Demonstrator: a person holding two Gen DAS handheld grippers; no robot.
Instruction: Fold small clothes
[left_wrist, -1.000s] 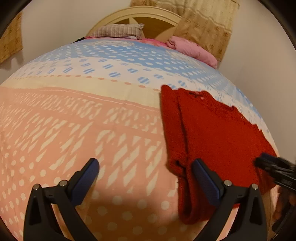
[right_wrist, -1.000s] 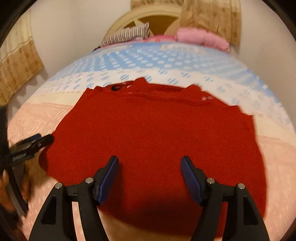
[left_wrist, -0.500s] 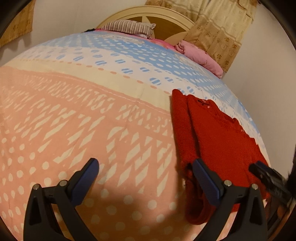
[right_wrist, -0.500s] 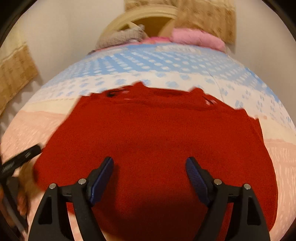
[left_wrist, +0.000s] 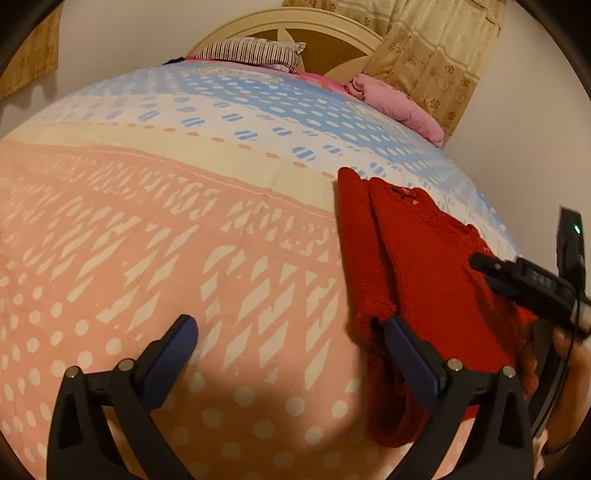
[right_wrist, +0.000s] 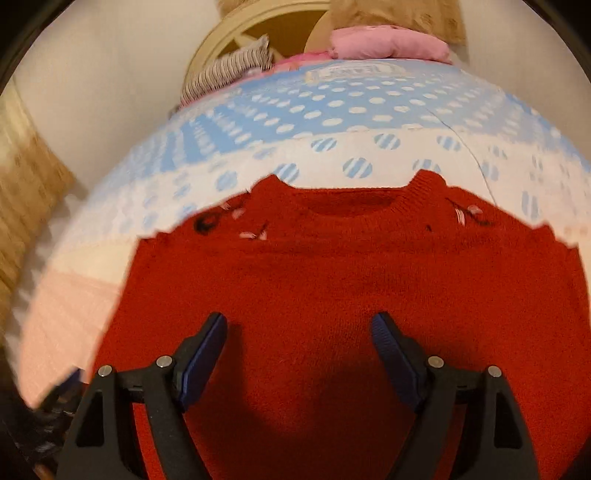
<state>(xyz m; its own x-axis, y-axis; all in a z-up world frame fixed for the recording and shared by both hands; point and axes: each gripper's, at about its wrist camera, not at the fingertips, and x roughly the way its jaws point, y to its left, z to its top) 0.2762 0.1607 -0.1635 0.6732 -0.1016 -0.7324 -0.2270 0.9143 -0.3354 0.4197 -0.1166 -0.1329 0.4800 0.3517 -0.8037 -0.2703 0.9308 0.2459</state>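
My right gripper (right_wrist: 297, 341), jaws just opened wide and empty, hangs over the red sweater (right_wrist: 332, 280) lying collar-away on the bed (left_wrist: 184, 221), while my left gripper (left_wrist: 288, 350) gapes empty beside its left edge.

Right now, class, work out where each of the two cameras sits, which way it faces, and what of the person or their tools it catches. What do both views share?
Left wrist view: sits on the left gripper, looks down the bedspread toward the headboard; its open fingers show, with the right gripper and a hand at the right edge.
Right wrist view: sits on the right gripper, directly above the red sweater; its fingers, just opened wider, hold nothing.
Shared: sweater, bedspread, headboard, striped pillow, pink blanket.
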